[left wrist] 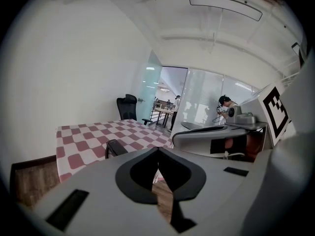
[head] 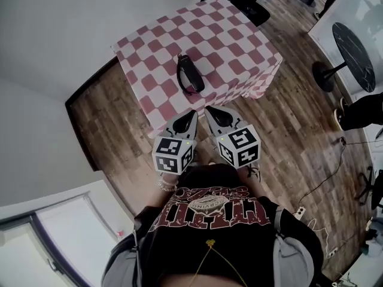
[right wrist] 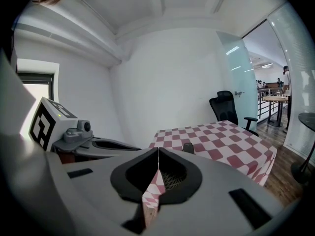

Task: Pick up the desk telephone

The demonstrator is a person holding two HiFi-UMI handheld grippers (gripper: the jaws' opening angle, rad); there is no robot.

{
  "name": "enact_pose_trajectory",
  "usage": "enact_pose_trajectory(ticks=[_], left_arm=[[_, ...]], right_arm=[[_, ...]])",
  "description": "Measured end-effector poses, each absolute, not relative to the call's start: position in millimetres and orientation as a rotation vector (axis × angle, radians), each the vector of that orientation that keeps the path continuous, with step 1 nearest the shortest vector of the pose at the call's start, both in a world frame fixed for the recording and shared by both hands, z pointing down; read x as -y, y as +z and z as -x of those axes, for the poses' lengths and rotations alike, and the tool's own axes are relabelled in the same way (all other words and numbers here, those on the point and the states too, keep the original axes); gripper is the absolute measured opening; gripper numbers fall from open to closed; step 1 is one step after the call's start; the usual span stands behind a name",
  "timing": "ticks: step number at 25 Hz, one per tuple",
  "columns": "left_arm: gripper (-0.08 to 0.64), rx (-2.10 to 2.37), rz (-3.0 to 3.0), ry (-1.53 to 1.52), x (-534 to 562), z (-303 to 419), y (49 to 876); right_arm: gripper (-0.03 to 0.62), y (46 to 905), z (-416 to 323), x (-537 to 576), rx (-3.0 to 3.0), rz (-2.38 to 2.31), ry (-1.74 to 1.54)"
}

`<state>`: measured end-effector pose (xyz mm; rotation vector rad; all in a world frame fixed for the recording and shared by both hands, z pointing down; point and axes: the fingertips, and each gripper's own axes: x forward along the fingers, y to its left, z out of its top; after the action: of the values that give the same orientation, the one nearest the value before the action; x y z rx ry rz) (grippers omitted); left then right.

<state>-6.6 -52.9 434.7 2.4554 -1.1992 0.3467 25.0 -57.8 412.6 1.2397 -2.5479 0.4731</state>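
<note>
The desk telephone (head: 190,75), a black handset-shaped unit with a cord, lies on the red-and-white checkered table (head: 227,34) near its middle. My left gripper (head: 192,115) and right gripper (head: 210,110) hover side by side just short of the table's near edge, pointing at the phone, apart from it. Both have their jaws together with nothing between them. In the left gripper view the phone (left wrist: 114,148) shows just left of the shut tips (left wrist: 157,150). In the right gripper view the phone (right wrist: 188,147) peeks over the gripper body, right of the tips (right wrist: 158,150).
A black office chair (head: 251,5) stands behind the table. To the right are a round black pedestal table (head: 353,55) and floor cables (head: 323,184). A white wall (head: 54,46) runs close along the table's left side. Wooden floor lies around.
</note>
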Motion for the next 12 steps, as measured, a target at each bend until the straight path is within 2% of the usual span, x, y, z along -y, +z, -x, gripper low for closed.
enact_pose_trajectory(ticks=[12], left_arm=[[0.008, 1.118, -2.487, 0.374, 84.1, 38.5, 447.1]], right_arm=[[0.018, 421.9, 3.0, 87.4, 2.505, -1.349, 0.508]])
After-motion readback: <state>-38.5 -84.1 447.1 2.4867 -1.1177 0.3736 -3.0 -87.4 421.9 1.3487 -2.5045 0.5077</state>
